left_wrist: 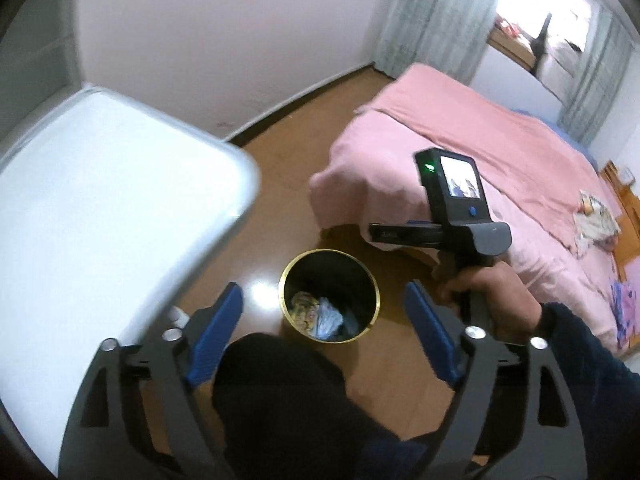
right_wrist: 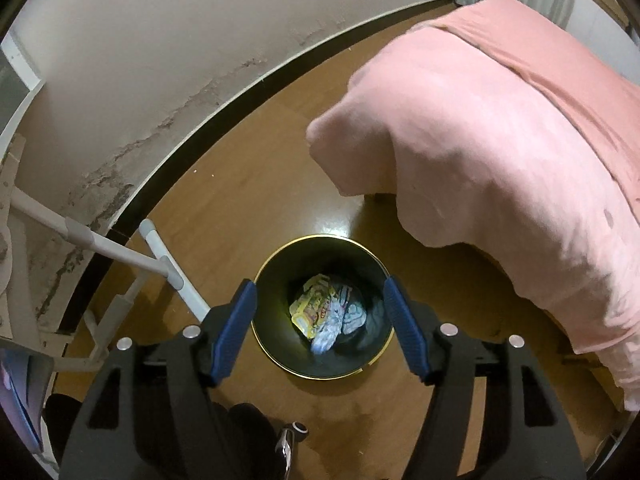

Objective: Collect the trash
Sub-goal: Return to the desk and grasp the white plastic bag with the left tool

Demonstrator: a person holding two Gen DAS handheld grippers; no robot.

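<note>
Already, wrappers (right_wrist: pixel 320 312) are seen inside the bin (right_wrist: pixel 280 360); both grippers' jaws are spread, empty; crumpled trash (left_wrist: pixel 596 220) is left on the bed (left_wrist: pixel 480 140).

The left gripper (left_wrist: pixel 324 332) and the right gripper (right_wrist: pixel 320 320) both point downward – jaws apart, empty. The right hand (left_wrist: pixel 492 300) grips its handle.

No legible text found; the printing on the yellow wrapper (right_wrist: pixel 316 308) in the bin (right_wrist: pixel 280 364) is unreadable.
</note>
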